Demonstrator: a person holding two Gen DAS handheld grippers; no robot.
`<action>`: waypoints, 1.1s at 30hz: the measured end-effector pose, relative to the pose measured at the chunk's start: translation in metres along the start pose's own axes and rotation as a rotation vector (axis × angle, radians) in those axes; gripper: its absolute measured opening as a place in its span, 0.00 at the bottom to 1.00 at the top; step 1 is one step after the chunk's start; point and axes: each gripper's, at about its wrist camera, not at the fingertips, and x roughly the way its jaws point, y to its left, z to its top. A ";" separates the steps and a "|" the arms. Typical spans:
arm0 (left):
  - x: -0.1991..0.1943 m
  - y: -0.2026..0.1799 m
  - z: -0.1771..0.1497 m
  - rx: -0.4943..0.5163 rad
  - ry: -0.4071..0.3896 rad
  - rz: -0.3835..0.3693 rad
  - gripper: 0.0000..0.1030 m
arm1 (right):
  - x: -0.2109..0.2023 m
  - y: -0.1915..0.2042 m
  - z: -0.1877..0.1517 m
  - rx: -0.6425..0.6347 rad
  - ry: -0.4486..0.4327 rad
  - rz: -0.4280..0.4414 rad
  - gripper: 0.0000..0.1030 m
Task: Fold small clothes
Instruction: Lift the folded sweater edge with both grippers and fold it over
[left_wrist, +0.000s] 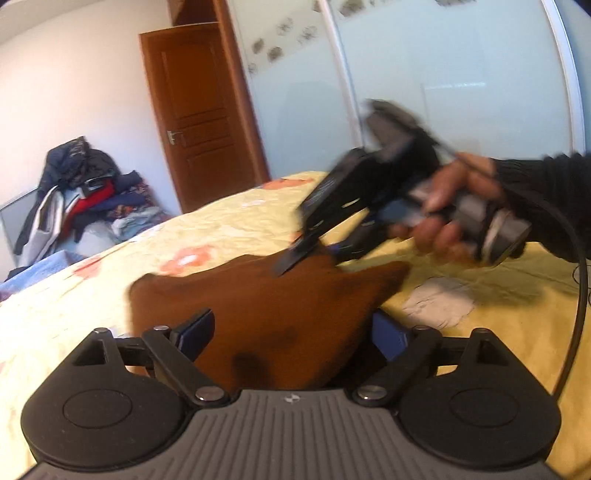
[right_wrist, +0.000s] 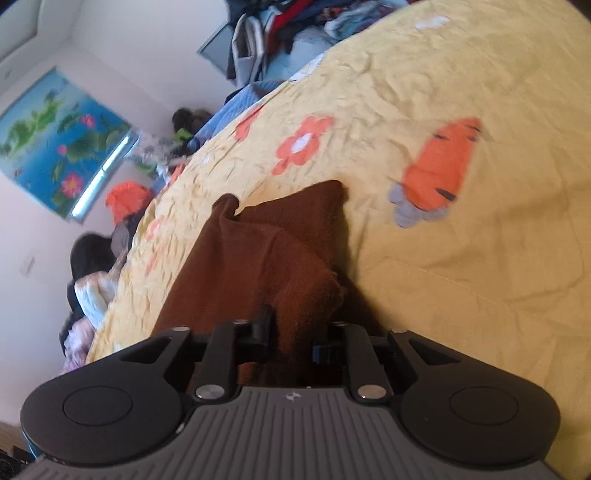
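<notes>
Right gripper (left_wrist: 310, 254) tilts down onto brown garment (left_wrist: 266, 306).

White walls, brown door (left_wrist: 199, 122), lotus poster (right_wrist: 59, 147), frosted wardrobe (left_wrist: 443, 92).

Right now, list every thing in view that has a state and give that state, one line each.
Brown fabric garment: crumpled and partly folded on the bed, not flat.
Left claw: jaws wide apart, the garment between them, pads not pressing it.
Right claw: jaws narrow, closed on a bunch of the garment.
Yellow flower-print bedsheet: spread out, wrinkled.
Brown wooden door: shut.
Heap of mixed clothes: piled, unfolded.
</notes>
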 end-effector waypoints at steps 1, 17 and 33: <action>-0.007 0.012 -0.004 -0.020 0.016 0.019 0.89 | -0.007 -0.004 0.000 0.047 -0.021 0.022 0.46; 0.003 0.128 -0.036 -0.642 0.192 -0.048 0.89 | -0.046 0.099 -0.057 -0.238 -0.037 -0.127 0.69; 0.015 0.150 -0.063 -0.957 0.288 -0.225 0.89 | -0.059 0.051 -0.078 -0.022 -0.042 -0.111 0.80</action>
